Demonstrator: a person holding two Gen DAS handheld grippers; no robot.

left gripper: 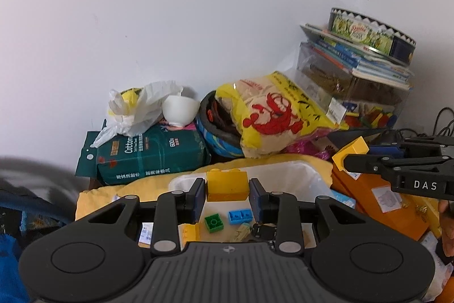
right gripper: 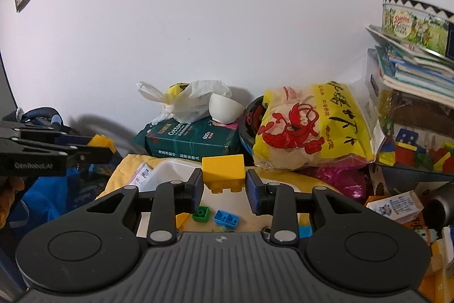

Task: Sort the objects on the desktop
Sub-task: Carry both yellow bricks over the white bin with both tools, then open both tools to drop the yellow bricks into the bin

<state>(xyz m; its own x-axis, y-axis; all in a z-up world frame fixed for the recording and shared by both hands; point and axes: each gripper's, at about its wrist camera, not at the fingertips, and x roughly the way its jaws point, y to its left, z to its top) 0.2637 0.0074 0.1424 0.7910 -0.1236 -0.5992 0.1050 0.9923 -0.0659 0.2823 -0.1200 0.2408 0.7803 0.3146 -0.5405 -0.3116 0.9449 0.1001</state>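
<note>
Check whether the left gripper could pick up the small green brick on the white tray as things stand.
Probably not yet. The left gripper has its fingers shut on a yellow brick, so it has no free grip. The green brick itself lies uncovered on the white tray, just below.

Yellow cloth (left gripper: 147, 186) bears white tray (left gripper: 295, 175), green pack (left gripper: 153, 158).

Each camera sits just behind its own claw and looks forward and somewhat downward along the fingers, toward the white wall (left gripper: 198, 19). Both are near the cluttered tabletop. The left view catches the right claw (left gripper: 344, 161) at its right edge; the right view shows the left claw (right gripper: 106, 152) at its left. Both share the green tissue pack (right gripper: 193, 139), the yellow bag (left gripper: 272, 115) and, I think, the same white tray (right gripper: 173, 171).
</note>
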